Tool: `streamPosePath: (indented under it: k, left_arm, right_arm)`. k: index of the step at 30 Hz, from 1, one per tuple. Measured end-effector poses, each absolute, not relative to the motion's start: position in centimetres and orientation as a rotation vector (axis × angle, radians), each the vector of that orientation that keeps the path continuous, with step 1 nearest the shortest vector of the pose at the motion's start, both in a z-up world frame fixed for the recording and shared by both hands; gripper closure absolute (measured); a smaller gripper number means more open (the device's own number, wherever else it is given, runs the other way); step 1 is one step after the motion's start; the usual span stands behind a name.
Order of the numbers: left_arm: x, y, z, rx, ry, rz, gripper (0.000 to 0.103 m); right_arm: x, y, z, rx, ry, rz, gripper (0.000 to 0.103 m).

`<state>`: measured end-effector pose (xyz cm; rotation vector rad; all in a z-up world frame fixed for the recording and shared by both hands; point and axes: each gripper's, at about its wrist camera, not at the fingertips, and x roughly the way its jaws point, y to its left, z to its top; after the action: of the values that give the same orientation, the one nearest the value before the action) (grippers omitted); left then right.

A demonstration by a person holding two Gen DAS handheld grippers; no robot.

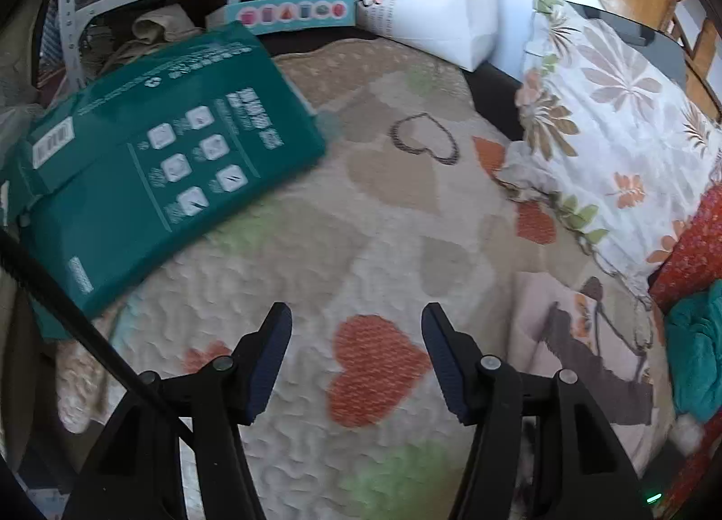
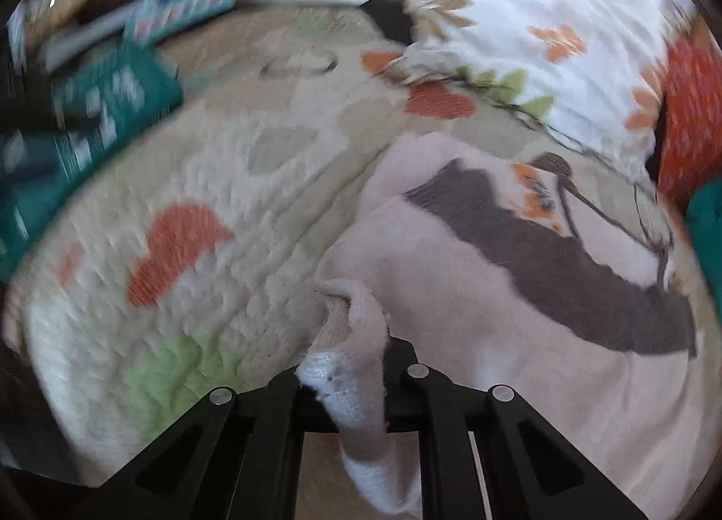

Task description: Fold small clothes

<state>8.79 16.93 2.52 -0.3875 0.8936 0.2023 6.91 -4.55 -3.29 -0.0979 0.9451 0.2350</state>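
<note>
The right claw pinches a white knit edge of the pink garment near the bed's pillow-side edge. The left claw hovers open, empty. The teal box's print is unreadable.

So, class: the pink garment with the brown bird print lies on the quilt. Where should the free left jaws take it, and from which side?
Judging by its pose, grip the pink garment at its loose edge near the bird's head, coming down from above. It lies flat on the quilt, so only an edge offers a pinchable fold. The right gripper already pinches the near edge; the left gripper is open.
</note>
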Motion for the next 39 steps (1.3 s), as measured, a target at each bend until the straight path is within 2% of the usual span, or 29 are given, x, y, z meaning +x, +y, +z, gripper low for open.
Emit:
streamPosePath:
  k: [5, 9, 12, 15, 21, 23, 25, 28, 32, 36, 39]
  left_arm:
    - [9.2, 13.0, 2.2, -0.34, 0.914, 0.14, 0.042]
    - [9.7, 7.9, 0.7, -0.301, 0.958, 0.034, 0.041]
    - [9.8, 3.2, -0.9, -0.278, 1.007, -0.079, 0.041]
    - [9.4, -1.4, -2.2, -0.25, 1.046, -0.172, 0.041]
    - [7.1, -8.8, -3.0, -0.256, 1.094, -0.319, 0.041]
    - [6.3, -10.3, -3.2, -0.252, 1.107, -0.358, 0.041]
    - [5.5, -12.0, -3.5, -0.24, 1.126, -0.391, 0.041]
    - [5.0, -13.1, -3.8, -0.241, 1.128, -0.422, 0.041]
    - [4.3, -14.9, -4.4, -0.137, 1.094, -0.428, 0.04]
    - [3.8, -16.2, -6.1, -0.061, 1.16, -0.448, 0.04]
    - [3.5, -16.5, -7.1, -0.047, 1.17, -0.446, 0.039]
  right_arm:
    - [5.2, -16.8, 2.6, 0.173, 0.855, 0.159, 0.094]
    - [0.7, -28.9, 4.7, 0.341, 0.79, 0.022, 0.094]
    - [-2.0, -35.7, 2.7, 0.372, 0.834, -0.111, 0.094]
    - [-3.3, -40.0, -1.8, 0.463, 0.953, -0.153, 0.094]
    - [-4.1, -41.9, -5.7, 0.619, 0.983, -0.076, 0.091]
    - [-4.3, -42.5, -5.6, 0.648, 0.987, -0.069, 0.083]
    - [-5.1, -43.7, -5.0, 0.702, 0.961, -0.047, 0.067]
    - [-6.2, -45.0, -3.9, 0.772, 0.909, 0.01, 0.056]
    - [-7.6, -44.3, -2.1, 0.682, 0.843, 0.02, 0.056]
    - [-8.4, -41.3, -0.2, 0.489, 0.78, 0.011, 0.057]
    - [-7.4, -39.7, -1.6, 0.455, 0.85, 0.036, 0.057]
